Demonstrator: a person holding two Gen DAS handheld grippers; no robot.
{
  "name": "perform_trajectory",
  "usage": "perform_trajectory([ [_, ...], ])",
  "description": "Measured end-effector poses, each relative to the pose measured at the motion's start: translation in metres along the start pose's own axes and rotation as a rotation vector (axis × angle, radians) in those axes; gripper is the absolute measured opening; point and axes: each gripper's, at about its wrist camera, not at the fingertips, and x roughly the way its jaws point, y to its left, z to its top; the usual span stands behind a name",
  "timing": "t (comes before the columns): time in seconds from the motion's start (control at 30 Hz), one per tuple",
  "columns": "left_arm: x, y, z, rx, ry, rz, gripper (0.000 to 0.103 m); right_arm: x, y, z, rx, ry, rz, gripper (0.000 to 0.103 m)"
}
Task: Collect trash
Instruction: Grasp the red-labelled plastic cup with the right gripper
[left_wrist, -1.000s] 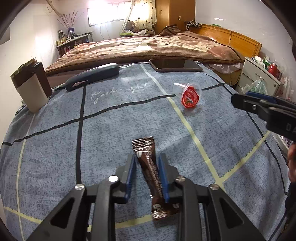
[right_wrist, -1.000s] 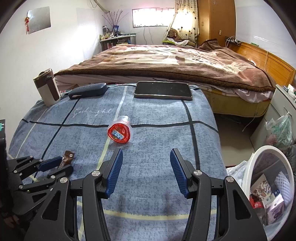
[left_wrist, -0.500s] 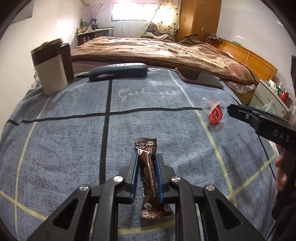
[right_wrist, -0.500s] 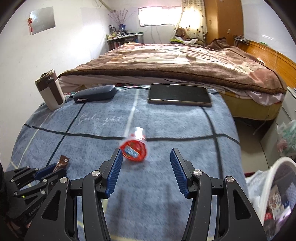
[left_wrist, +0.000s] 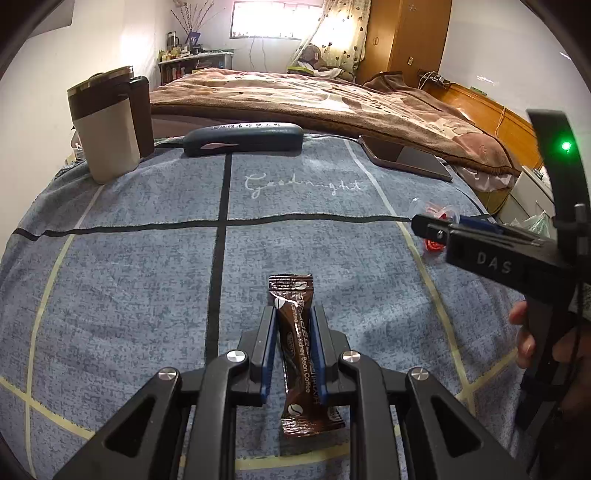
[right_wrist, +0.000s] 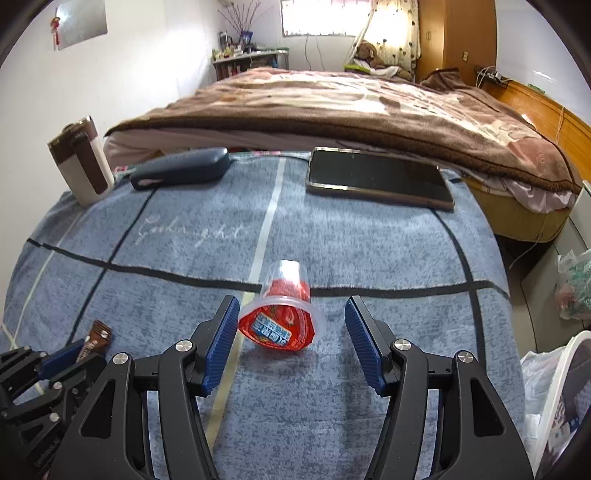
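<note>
My left gripper is shut on a brown coffee sachet, whose ends stick out past the pads, over the blue checked cloth. A clear jelly cup with a red lid lies on its side between the blue pads of my right gripper, lid towards the camera. The right jaws are opening and do not touch the cup. In the right wrist view the left gripper shows at the lower left with the sachet. The right gripper enters the left wrist view from the right, half hiding the cup.
At the cloth's far edge stand a white and brown tumbler, a dark glasses case and a phone. A bed with a brown blanket lies beyond. A white bin holding wrappers sits at the lower right, off the table's edge.
The right gripper has moved forward and down, so the jelly cup now lies between its pads, which stand wider. The left gripper has closed fully on the sachet and rolled level.
</note>
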Motion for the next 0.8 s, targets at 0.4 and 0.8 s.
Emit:
perform_trajectory([
  [0.4, 0.001, -0.0013, 0.0004, 0.012, -0.002, 0.015, 0.019, 0.0047, 0.0003, 0.0, 0.011, 0.02, 0.004, 0.048],
  [0.8, -0.0029, -0.0081, -0.0036, 0.024, -0.006, 0.024, 0.019, -0.004, -0.0054, -0.0099, 0.051, 0.013, 0.022, 0.047],
])
